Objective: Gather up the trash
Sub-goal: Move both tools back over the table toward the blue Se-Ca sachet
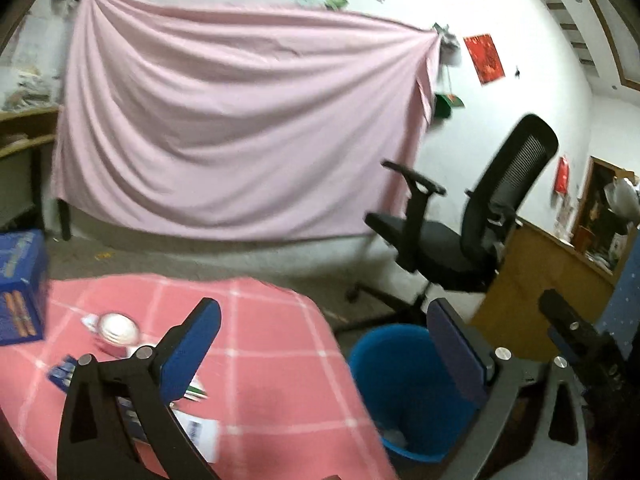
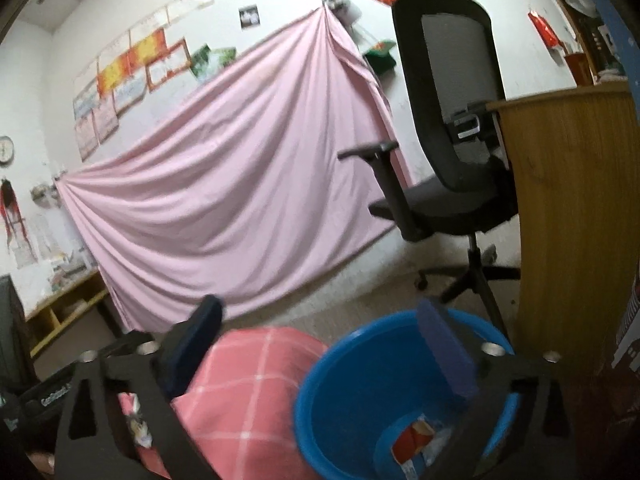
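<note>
Trash already lies in the bottom of the blue bin, red-and-white scraps, the bin standing on the floor just off the table's right edge. More wrappers sit on the pink checked tablecloth near its front edge. Left gripper and right gripper both hang spread wide, holding nothing.

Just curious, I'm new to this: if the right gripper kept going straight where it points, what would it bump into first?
Probably the blue bin: its near rim lies between the open right gripper's fingers. Depth is unclear.
</note>
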A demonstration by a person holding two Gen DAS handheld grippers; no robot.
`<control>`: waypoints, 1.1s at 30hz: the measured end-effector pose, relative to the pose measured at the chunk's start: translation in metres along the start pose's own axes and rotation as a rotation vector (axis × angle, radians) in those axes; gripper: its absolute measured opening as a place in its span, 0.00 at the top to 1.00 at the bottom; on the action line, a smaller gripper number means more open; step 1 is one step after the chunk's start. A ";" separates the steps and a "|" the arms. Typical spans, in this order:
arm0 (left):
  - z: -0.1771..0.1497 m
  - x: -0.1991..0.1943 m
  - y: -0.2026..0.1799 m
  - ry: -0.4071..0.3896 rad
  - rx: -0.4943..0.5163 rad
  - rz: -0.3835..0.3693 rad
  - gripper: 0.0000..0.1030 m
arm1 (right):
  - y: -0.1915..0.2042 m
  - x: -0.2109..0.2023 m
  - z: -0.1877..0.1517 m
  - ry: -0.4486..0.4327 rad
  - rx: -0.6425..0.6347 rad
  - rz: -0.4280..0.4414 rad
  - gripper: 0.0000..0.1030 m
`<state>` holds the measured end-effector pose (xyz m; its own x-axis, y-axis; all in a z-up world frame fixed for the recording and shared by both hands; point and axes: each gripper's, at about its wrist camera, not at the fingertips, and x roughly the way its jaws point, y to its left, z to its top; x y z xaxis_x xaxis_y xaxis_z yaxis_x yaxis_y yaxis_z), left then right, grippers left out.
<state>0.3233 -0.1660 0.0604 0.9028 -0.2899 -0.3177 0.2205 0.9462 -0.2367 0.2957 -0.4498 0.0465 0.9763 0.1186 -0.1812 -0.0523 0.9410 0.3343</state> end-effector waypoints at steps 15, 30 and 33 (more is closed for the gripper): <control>0.001 -0.069 0.077 -0.149 -0.004 0.155 0.02 | 0.093 -0.015 -0.014 -0.120 -0.263 0.169 0.00; -0.022 -0.109 0.154 -0.140 0.024 0.323 0.02 | 0.166 0.012 -0.053 -0.001 -0.402 0.300 0.00; -0.028 -0.107 0.166 -0.107 0.020 0.343 0.02 | 0.178 0.019 -0.063 0.041 -0.433 0.305 0.00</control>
<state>0.2535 0.0179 0.0297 0.9588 0.0604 -0.2777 -0.0955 0.9888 -0.1147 0.2918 -0.2604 0.0443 0.8944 0.4118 -0.1746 -0.4233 0.9054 -0.0333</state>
